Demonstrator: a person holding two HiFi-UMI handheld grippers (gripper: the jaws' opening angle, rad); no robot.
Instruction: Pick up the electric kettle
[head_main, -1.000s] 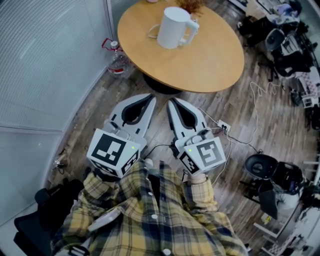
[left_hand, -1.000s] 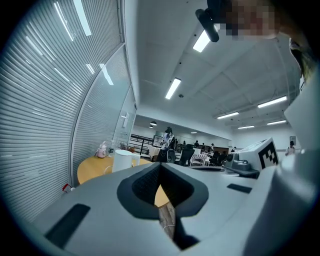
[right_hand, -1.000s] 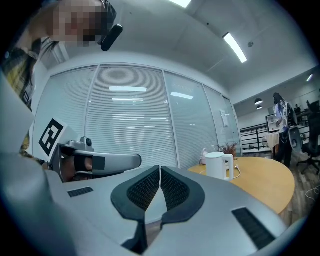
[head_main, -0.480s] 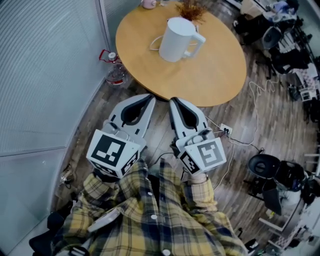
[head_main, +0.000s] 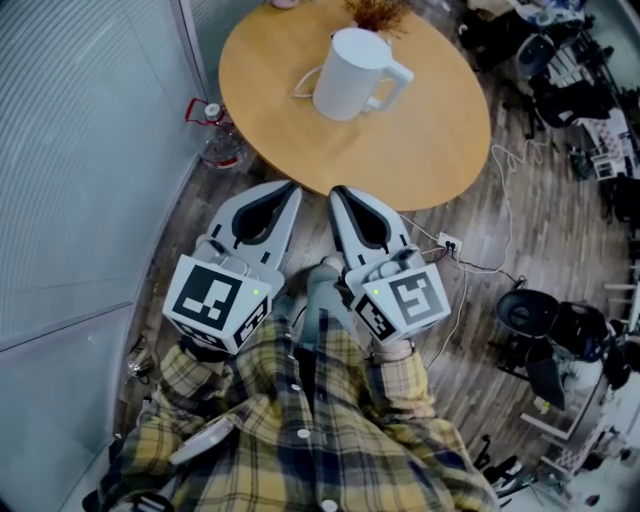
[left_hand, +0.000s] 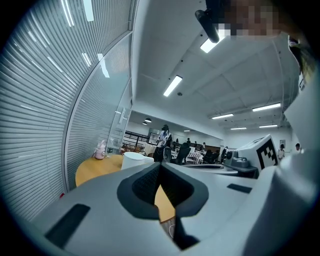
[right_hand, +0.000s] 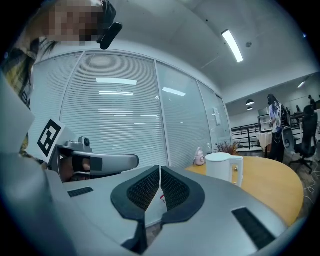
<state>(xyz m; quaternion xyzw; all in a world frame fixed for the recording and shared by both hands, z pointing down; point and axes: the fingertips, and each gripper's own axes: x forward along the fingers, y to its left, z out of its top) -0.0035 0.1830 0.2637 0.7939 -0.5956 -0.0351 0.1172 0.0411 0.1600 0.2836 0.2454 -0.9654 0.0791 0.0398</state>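
A: Round wooden tabletop (head_main: 430, 150) lies ahead of both tips, its near edge close. How far along?

B: Not begun, by my reading. White electric kettle (head_main: 350, 75) stands upright on it, well ahead of the tips and untouched, handle turned toward the right-hand side.

A: Grip?

B: Jaws of the left hand-held gripper (head_main: 291, 187) are pressed together with nothing between. The right hand-held gripper (head_main: 334, 190) is the same, empty. Still to do: reach in, open, close on the kettle, lift.
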